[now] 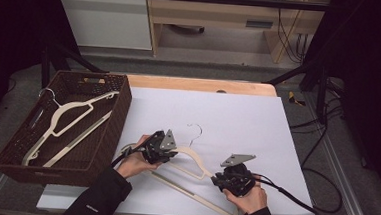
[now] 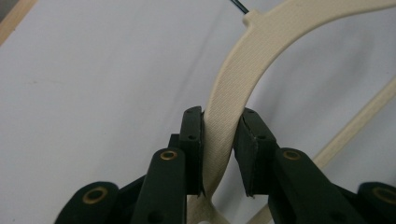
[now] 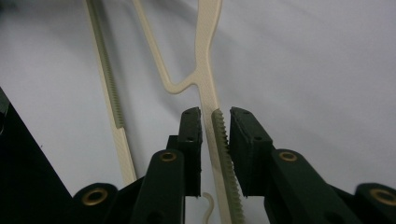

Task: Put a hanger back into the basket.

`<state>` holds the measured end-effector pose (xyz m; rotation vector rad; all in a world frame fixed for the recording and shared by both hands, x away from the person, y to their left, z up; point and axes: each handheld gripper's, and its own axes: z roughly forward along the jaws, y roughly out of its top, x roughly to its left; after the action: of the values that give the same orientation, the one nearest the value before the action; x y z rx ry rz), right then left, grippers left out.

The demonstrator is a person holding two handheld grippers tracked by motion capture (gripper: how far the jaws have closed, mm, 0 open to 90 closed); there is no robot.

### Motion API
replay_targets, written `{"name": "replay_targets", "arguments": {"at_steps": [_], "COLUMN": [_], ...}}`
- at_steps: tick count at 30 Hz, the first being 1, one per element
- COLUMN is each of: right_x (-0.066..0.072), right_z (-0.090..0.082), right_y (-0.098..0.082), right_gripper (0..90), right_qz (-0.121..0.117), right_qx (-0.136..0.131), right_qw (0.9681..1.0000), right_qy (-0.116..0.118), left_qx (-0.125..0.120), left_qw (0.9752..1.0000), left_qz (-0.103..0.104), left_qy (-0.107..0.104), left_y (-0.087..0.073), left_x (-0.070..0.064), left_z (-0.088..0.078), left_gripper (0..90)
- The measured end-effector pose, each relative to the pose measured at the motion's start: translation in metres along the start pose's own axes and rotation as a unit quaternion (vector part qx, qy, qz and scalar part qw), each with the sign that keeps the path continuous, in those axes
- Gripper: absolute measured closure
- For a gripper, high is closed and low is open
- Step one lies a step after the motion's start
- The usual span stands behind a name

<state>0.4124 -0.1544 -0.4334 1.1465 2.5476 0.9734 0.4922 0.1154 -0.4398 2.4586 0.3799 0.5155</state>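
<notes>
Left gripper: we see our left gripper [image 1: 162, 147] clamped on the cream plastic clothes hanger with a thin wire hook [image 1: 194, 169]; in the left gripper view both black pads press the flat shoulder band of the hanger [image 2: 224, 126].
Right gripper: our right gripper [image 1: 222, 179] has the hanger's other arm between its jaws; in the right gripper view the toothed cream strip [image 3: 219, 140] lies against the left pad, with a sliver of gap at the right pad, so we cannot tell whether it grips.
Hanger: it lies on the white sheet [image 1: 238, 120] covering the wooden table [image 1: 200, 84], between our two hands, hook pointing away from us.
Basket: we note a dark brown woven basket [image 1: 120, 113] at the table's left edge, just beside the sheet.
Basket contents: a second cream hanger [image 1: 64, 125] lies slanted inside it.
</notes>
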Motion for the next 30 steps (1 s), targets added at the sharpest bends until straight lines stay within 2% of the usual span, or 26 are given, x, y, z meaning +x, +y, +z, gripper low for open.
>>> {"name": "replay_targets", "arguments": {"at_steps": [7,8,9,12,13,17,20,22,26,30], "right_x": [0.0,-0.002,-0.001,-0.004,-0.004,-0.005,-0.004,-0.003,0.0,0.0], "right_z": [-0.001,-0.001,-0.002,-0.004,-0.006,-0.006,0.003,0.011,0.03,0.035], "right_y": [0.002,0.002,0.004,0.009,0.012,0.024,0.033,0.038,0.044,0.045], "right_gripper": [61.2,59.0,56.7,47.7,45.7,40.6,42.7,45.3,56.9,72.7], "right_qz": [-0.001,-0.014,-0.004,-0.013,-0.013,-0.02,-0.02,-0.02,-0.015,-0.014], "right_qx": [-0.021,-0.027,-0.032,-0.063,-0.078,-0.106,-0.101,-0.088,-0.062,-0.048], "right_qw": [0.9995,0.9993,0.9991,0.9973,0.9958,0.9929,0.993,0.994,0.9947,0.9942], "right_qy": [0.024,0.024,0.026,0.036,0.046,0.048,0.057,0.062,0.081,0.095], "left_qx": [-0.013,-0.014,-0.017,-0.018,-0.019,-0.021,-0.015,-0.02,-0.022,-0.024], "left_qw": [0.9997,0.9997,0.9997,0.9996,0.9996,0.9996,0.9997,0.9996,0.9996,0.9996], "left_qz": [0.016,0.016,0.014,0.013,0.012,0.007,0.009,0.005,0.004,0.002], "left_qy": [0.011,0.01,0.012,0.015,0.017,0.019,0.019,0.019,0.02,0.017], "left_y": [-0.006,-0.006,-0.006,-0.006,-0.006,-0.006,-0.006,-0.007,-0.007,-0.008], "left_x": [-0.014,-0.016,-0.018,-0.022,-0.023,-0.027,-0.028,-0.028,-0.029,-0.029], "left_z": [-0.014,-0.016,-0.017,-0.022,-0.022,-0.025,-0.026,-0.026,-0.029,-0.03], "left_gripper": [74.8,74.9,75.0,75.1,75.1,75.1,75.1,75.1,75.1,75.1]}}
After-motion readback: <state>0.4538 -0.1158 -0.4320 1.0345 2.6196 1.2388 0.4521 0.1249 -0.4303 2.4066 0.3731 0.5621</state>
